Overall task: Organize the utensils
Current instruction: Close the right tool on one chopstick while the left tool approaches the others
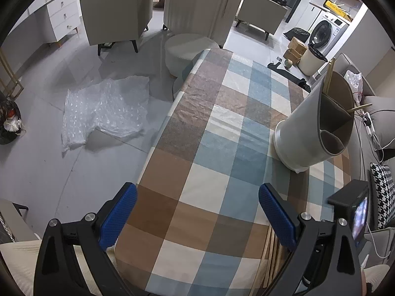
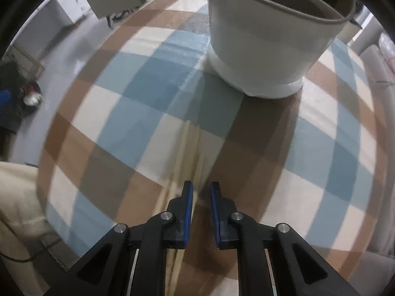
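Two chopsticks (image 1: 329, 74) already stand in the divided white holder (image 1: 313, 125) on the checked tablecloth (image 1: 209, 148). More chopsticks (image 2: 190, 153) lie below my right gripper (image 2: 201, 194), nearly clenched around them; my left gripper (image 1: 197, 212) gapes wide, empty.

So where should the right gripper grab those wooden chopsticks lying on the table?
Grip the chopsticks across their thin width, coming straight down from above. They lie flat on the checkered tablecloth, pointing toward the holder, so one of the jaws goes each side.
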The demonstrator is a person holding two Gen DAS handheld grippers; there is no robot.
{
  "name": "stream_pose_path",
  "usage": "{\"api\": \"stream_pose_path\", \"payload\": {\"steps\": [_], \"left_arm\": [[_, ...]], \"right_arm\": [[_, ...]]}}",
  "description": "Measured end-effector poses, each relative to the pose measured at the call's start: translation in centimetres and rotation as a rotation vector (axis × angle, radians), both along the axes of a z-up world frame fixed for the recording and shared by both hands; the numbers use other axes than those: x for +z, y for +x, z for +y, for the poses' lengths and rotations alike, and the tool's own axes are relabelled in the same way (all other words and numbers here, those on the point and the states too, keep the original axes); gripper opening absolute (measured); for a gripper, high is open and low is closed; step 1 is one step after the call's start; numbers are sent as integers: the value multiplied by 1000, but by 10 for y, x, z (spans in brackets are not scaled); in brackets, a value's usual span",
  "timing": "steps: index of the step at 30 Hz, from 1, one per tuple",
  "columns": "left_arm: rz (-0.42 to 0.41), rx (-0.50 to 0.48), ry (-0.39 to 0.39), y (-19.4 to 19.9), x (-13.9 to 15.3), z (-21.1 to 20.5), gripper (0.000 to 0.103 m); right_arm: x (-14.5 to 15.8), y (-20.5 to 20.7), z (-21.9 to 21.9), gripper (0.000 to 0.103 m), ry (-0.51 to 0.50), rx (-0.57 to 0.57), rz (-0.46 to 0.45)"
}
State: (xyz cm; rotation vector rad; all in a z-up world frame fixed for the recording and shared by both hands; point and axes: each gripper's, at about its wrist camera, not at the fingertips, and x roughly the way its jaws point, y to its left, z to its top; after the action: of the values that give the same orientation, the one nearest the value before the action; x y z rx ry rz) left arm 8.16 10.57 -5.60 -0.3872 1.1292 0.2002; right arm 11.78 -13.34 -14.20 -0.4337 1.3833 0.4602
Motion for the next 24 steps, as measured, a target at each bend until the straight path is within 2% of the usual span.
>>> {"api": "stream_pose_path", "payload": {"steps": [10,12,13,17,21,24], "left_arm": [[13,-3,4,-2,0,1,96],[19,-10,10,-1,-1,0,96],[24,-17,10,-1,-2,-2,96],[75,-88,-8,4,-14,-18,96],[125,-205,-23,8,-26,-49,95],[184,-273,-43,8,-39,-69,85]], "right_arm": [[1,4,8,17,25,-4,-53],[2,6,7,11,40,-12,-61],[2,7,4,5,50,-18,-63],[11,14,-28,4,171,-138,-35],[40,23,-68,4,301,-261,-77],[55,20,-103,4,399,-351,-90]]}}
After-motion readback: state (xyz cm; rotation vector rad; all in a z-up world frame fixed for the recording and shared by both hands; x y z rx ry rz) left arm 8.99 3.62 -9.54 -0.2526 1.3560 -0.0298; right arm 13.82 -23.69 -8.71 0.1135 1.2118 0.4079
